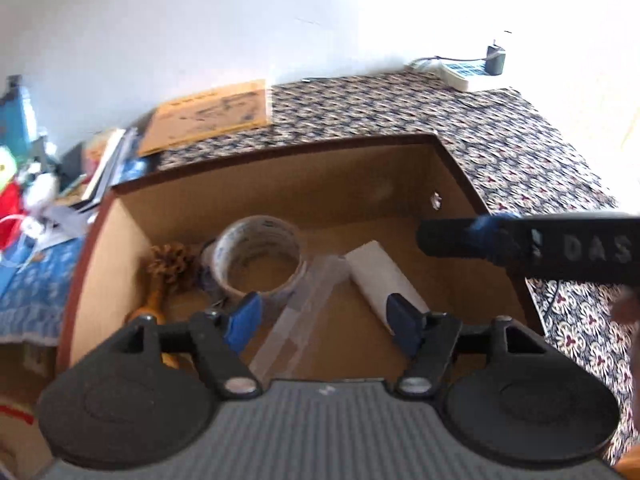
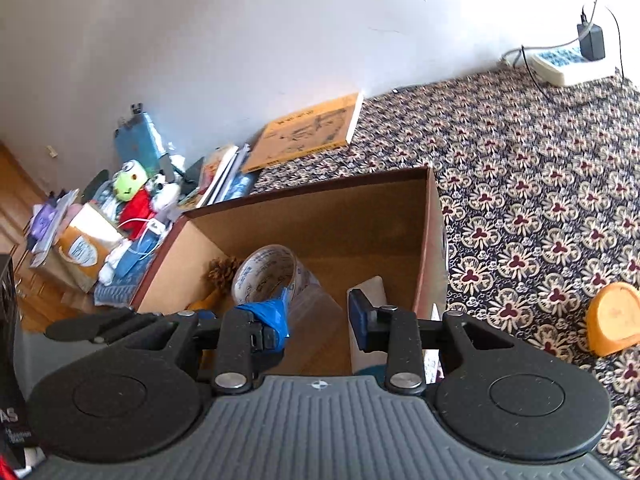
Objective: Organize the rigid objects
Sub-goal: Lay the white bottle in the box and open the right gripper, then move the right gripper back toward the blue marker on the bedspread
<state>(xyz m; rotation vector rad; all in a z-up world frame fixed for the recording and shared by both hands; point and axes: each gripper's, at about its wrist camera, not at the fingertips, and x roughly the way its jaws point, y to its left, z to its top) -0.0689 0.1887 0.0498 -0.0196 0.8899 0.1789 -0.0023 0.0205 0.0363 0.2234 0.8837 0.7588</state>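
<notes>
your left gripper hung over the open cardboard box, its fingers apart and holding nothing. your right gripper hovered there too, fingers spread and empty. inside the box lay a tape roll, a pine cone, a clear ruler and a white tube.

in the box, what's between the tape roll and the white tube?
A clear plastic ruler lies diagonally on the box floor between the tape roll and the white tube; left wrist view shows it best.
</notes>
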